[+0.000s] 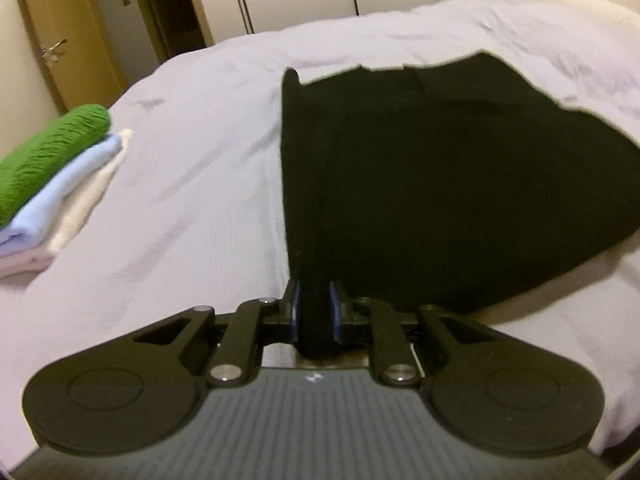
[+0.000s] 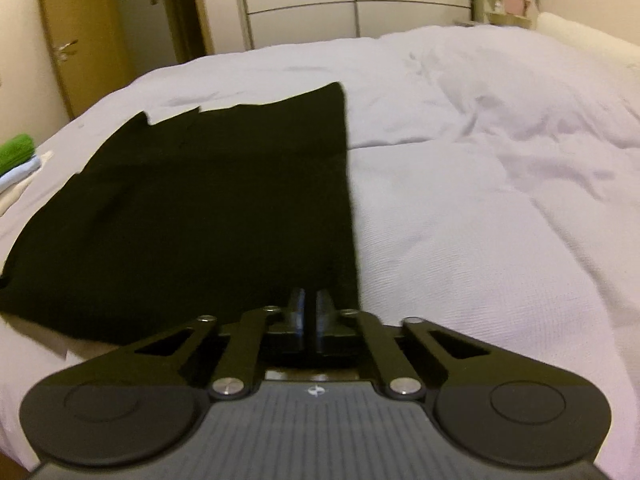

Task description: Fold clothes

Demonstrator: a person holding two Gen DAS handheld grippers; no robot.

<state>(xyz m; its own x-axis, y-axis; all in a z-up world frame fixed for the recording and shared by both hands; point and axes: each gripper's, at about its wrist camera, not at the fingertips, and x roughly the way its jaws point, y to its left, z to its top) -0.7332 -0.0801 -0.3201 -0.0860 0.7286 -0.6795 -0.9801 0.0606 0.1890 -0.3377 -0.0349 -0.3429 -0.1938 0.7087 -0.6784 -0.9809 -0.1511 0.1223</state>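
Your left tool (image 1: 314,300) pinches near-left corner of black garment (image 1: 420,184); right tool (image 2: 308,308) clamps near-right corner, jaws nearly closed. Garment lies flat on bed (image 1: 192,184), long axis running straight ahead from both tools. Folded stack (image 1: 52,184) far left.

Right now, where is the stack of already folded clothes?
The folded stack lies on the bed at the left wrist view's left edge, apart from the black garment; the right wrist view shows it far left.

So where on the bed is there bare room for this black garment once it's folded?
Bare sheet lies between the folded stack and the black garment, and right of the garment. The stack crowds the bed's left edge.
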